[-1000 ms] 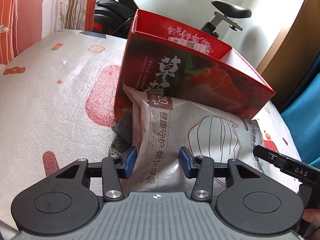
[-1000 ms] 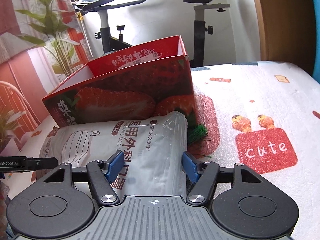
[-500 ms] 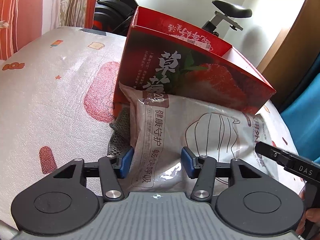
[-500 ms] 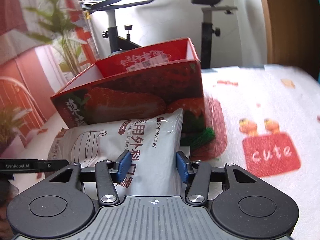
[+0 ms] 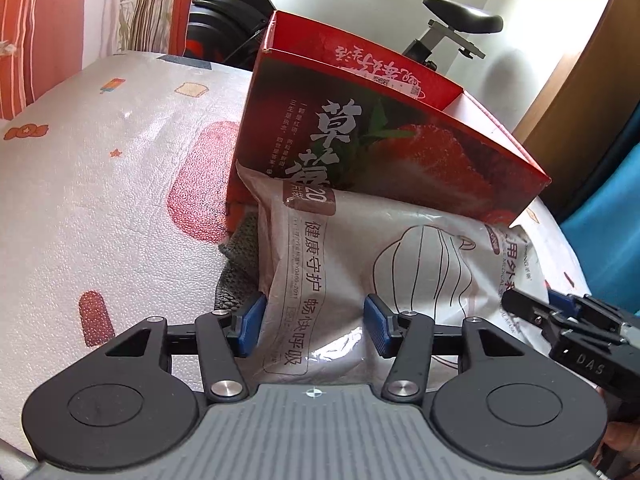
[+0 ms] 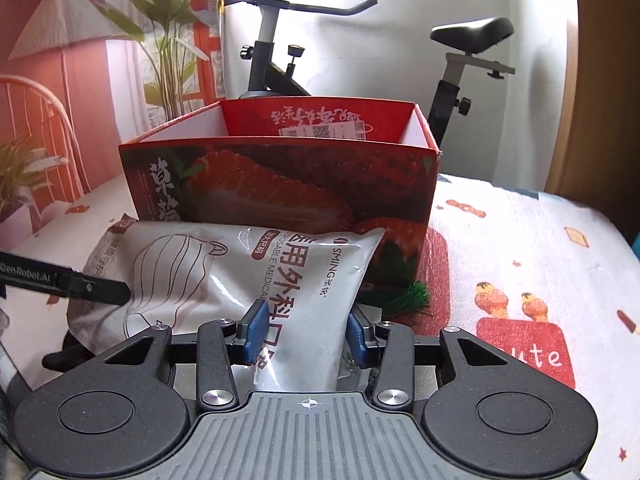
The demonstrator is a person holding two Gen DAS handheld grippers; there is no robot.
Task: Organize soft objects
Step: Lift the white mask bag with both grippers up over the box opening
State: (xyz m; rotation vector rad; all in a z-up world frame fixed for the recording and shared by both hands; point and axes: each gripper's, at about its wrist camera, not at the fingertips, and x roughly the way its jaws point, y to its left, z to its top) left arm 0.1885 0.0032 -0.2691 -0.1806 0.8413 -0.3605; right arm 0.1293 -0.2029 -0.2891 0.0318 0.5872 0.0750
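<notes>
A white plastic pack of face masks (image 5: 400, 256) leans against the front of an open red strawberry box (image 5: 400, 152). My left gripper (image 5: 312, 320) is shut on the pack's left end, blue pads pressing its sides. In the right wrist view the same mask pack (image 6: 224, 268) narrows between the pads of my right gripper (image 6: 306, 330), whose jaws are closing on its right end. The red box (image 6: 280, 184) stands open-topped just behind. Each gripper's tip shows at the edge of the other's view.
A grey knitted cloth (image 5: 240, 264) lies under the pack's left end. A green tufted thing (image 6: 404, 296) sticks out by the box's right corner. The patterned white cover (image 6: 520, 264) spreads to the right. An exercise bike (image 6: 280, 52) stands behind the table.
My right gripper's jaws have narrowed onto the pack's right end and the right view has rolled level. The pack's right end has risen slightly against the box. The left gripper stayed put.
</notes>
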